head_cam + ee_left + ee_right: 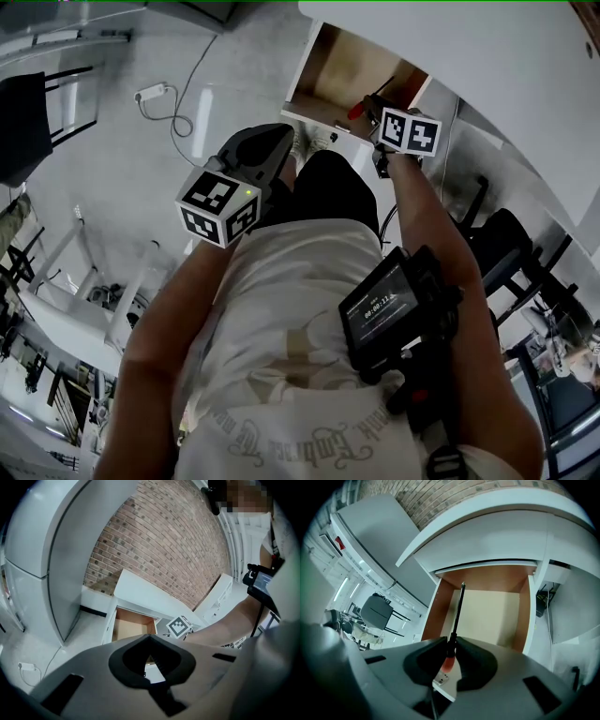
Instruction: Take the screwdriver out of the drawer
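Right claw (451,641) grips the slim red-handled, black-shafted screwdriver (457,606), pointing twelve o'clock, above the open brown-walled wooden drawer (432,616); left claw (149,639) is closed, empty.

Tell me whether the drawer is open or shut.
Open. The drawer stands pulled out, its bare bottom showing behind the screwdriver that the right gripper holds.

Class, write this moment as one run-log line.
right claw: shut on screwdriver | left claw: shut, empty | drawer: open
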